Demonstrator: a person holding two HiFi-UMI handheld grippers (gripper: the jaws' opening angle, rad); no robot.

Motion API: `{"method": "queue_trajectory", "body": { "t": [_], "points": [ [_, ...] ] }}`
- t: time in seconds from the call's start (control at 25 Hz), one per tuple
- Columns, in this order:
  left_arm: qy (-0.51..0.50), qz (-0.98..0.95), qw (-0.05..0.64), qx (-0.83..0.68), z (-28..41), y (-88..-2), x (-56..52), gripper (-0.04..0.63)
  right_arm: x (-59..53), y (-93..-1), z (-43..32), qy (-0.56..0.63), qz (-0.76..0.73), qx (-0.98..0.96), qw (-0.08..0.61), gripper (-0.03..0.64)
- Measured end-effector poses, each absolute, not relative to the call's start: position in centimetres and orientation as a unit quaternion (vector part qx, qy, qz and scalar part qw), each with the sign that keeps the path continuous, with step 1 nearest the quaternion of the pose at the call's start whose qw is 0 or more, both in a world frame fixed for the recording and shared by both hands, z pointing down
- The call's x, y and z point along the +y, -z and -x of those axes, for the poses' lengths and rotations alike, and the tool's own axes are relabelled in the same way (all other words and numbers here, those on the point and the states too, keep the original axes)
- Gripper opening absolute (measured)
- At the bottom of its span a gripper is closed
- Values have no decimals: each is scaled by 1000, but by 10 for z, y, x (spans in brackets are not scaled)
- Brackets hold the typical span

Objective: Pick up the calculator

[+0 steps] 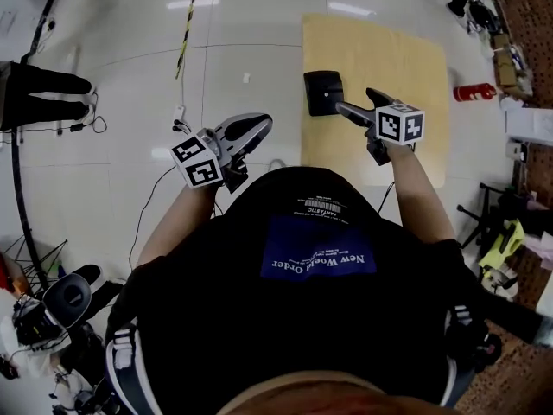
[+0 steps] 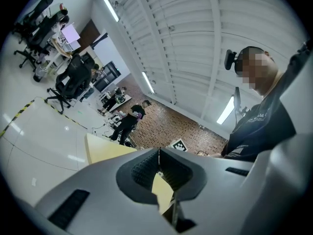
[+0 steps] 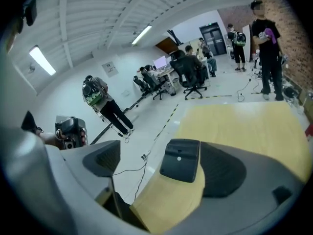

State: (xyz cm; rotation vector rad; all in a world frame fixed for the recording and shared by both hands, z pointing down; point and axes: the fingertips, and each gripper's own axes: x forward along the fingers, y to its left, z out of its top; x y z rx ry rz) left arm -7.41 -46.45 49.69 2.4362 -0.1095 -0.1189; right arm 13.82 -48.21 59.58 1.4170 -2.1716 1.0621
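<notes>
Black shirt [image 1: 320, 258] fills the head view's foreground; beyond it the right gripper [image 1: 347, 111] reaches for the calculator [image 1: 322, 92] lying at the wooden table [image 1: 406, 59]'s left edge. From the left gripper [image 2: 158, 155] view, its jaws are pressed together and empty, seemingly kept aside. From the right gripper view, wide-apart jaws frame the calculator without pinching it, likely lined up to grasp.

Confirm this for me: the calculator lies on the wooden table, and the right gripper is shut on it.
Wrong on the grip. The calculator lies on the wooden table, but the right gripper is open, not shut on it: the right gripper view shows its jaws standing wide apart.
</notes>
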Motion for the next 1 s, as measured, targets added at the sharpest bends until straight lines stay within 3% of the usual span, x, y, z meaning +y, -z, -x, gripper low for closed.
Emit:
{"method": "queue_trajectory", "body": {
  "t": [0.12, 0.4, 1.0],
  "points": [
    [51, -933, 353, -47, 82, -503, -462, 6, -485, -624, -131, -399, -486, -748, 212, 559],
    [68, -924, 369, -75, 111, -513, -462, 6, -506, -678, -123, -442, -496, -688, 293, 565],
    [100, -895, 408, -149, 172, -546, -458, 6, -558, -762, -137, -507, -542, -557, 372, 565]
  ]
}}
